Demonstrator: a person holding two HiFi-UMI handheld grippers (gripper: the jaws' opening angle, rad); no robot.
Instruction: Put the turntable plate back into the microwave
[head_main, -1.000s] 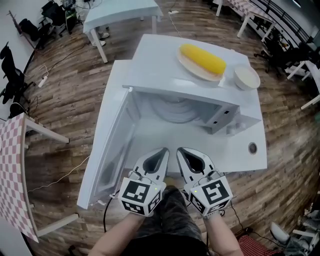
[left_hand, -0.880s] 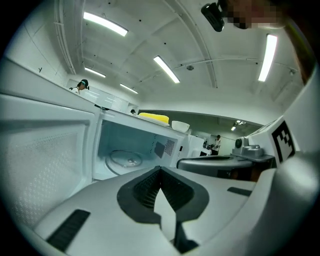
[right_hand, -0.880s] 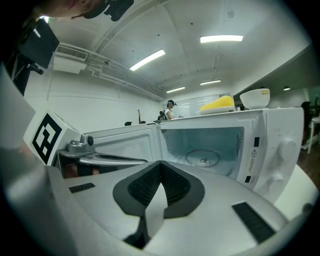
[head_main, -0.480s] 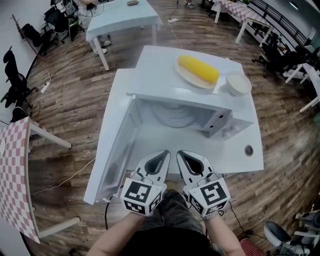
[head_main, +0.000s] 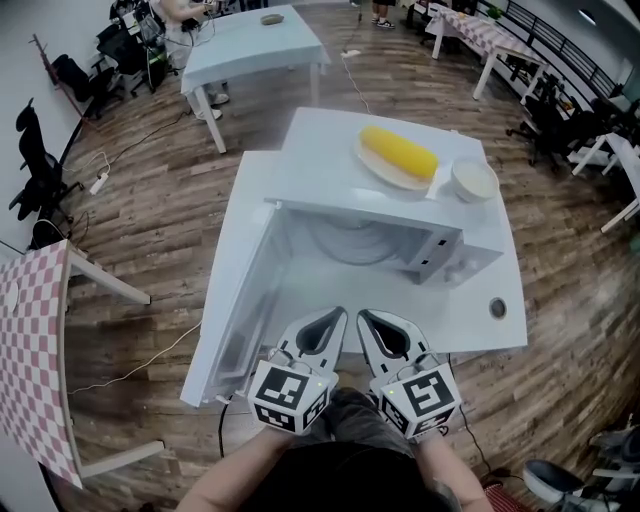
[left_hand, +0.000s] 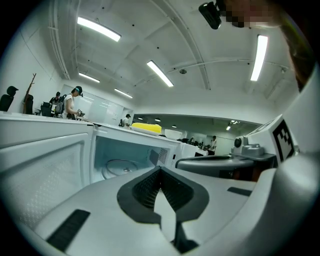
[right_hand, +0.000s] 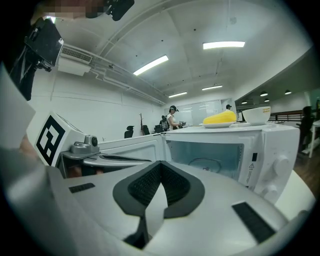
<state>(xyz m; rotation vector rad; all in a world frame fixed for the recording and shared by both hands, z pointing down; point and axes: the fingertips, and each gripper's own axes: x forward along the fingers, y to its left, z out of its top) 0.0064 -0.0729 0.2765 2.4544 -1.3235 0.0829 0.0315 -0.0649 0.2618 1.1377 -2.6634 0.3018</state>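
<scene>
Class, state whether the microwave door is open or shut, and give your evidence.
Open. The door stands swung out to the left, and the plate shows inside the microwave.

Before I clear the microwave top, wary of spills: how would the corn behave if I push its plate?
The corn looks rounded and lies loose on a shallow plate, so it may roll off. The plate sits on the smooth microwave top, so it probably slides easily.
</scene>
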